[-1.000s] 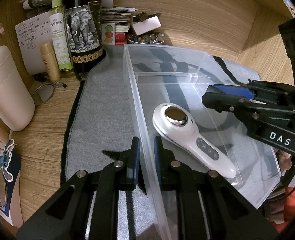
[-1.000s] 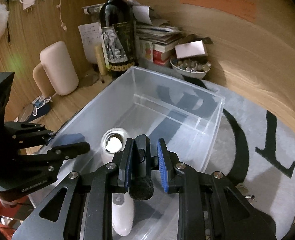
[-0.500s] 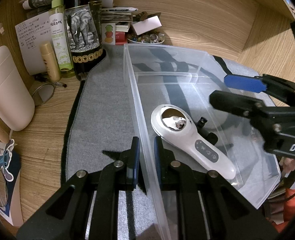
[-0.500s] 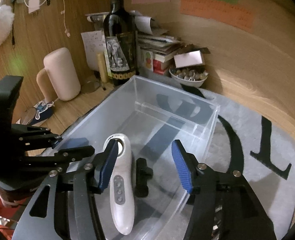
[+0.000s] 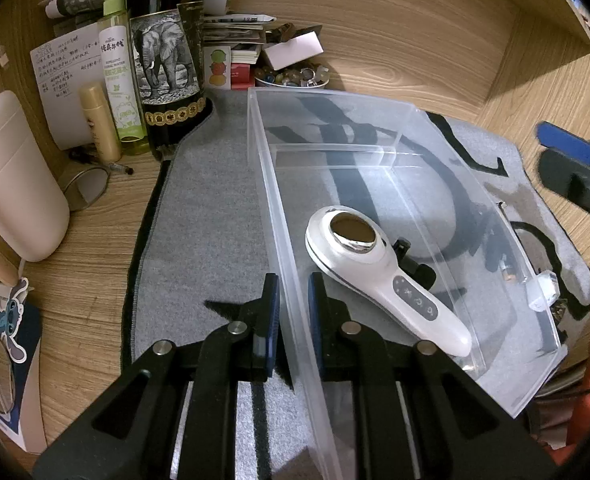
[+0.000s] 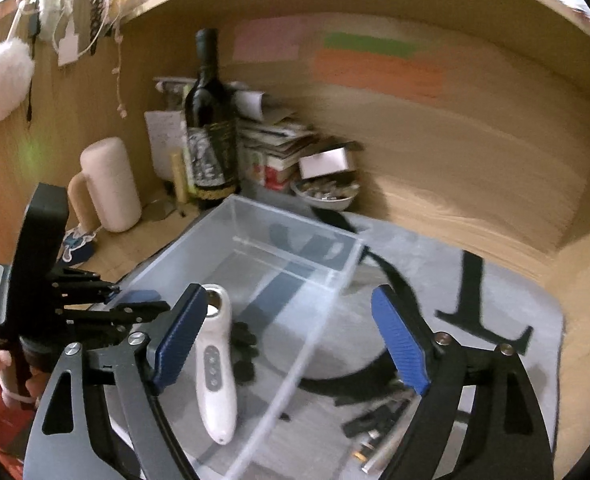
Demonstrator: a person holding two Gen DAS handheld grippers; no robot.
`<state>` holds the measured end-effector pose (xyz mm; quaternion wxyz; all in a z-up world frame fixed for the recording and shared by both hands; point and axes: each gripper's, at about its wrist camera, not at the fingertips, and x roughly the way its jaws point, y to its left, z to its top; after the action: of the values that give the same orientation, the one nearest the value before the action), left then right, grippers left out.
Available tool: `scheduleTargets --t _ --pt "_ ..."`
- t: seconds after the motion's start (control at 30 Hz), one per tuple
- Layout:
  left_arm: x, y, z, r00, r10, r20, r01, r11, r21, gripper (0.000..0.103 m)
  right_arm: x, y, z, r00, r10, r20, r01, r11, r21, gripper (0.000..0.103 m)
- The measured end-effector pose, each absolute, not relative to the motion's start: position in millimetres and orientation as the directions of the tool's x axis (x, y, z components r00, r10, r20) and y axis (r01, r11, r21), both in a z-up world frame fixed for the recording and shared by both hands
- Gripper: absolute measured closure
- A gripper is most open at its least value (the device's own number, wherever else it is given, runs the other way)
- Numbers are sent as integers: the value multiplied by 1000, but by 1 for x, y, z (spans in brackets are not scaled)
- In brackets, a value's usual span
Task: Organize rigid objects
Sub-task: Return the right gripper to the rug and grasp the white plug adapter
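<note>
Left gripper [image 5: 293, 312]: jaws closed on the near side wall of the clear plastic bin [image 5: 271, 200], one blue pad on the outside of the wall, the other inside it. Just ahead of the inner pad, on the bin floor, lies a white handheld device [image 5: 379, 276] with a round metal head, its handle running toward the near right corner. A small black object [image 5: 415, 268] lies touching or just beside its far side; the exact contact cannot be told. Outside the bin, past the outer pad, a grey mat [image 5: 207, 216] covers the wooden desk [image 5: 75, 280]; further ahead stand a dark bottle with an elephant label [image 5: 167, 64], a green spray bottle [image 5: 119, 72] and a cream container [image 5: 11, 184].

Right gripper [image 6: 291, 340]: jaws have just been opening and now stand wide apart above the bin [image 6: 295, 240], with nothing pressed between the pads. Below its left pad lie the white device [image 6: 215, 364] and the black object [image 6: 243, 348]. Beneath its right finger, outside the bin on the mat [image 6: 495, 280], lie small dark items [image 6: 379, 424], blurred. The left gripper [image 6: 135, 304] shows to its left at the bin wall.
</note>
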<state>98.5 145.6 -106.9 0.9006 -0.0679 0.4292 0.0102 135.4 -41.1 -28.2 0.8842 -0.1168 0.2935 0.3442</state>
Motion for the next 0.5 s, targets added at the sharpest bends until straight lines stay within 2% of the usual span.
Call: scheduleTargets --t 0.27,0.5 --pt "99 145 -107 630 -38 -775 -76 991 -111 89 130 -101 -23 684 447 -577 -557 831 -16 16" --pt "99 146 -107 631 -38 -775 -76 991 -111 89 122 -149 -39 700 348 -624 -457 889 -18 15"
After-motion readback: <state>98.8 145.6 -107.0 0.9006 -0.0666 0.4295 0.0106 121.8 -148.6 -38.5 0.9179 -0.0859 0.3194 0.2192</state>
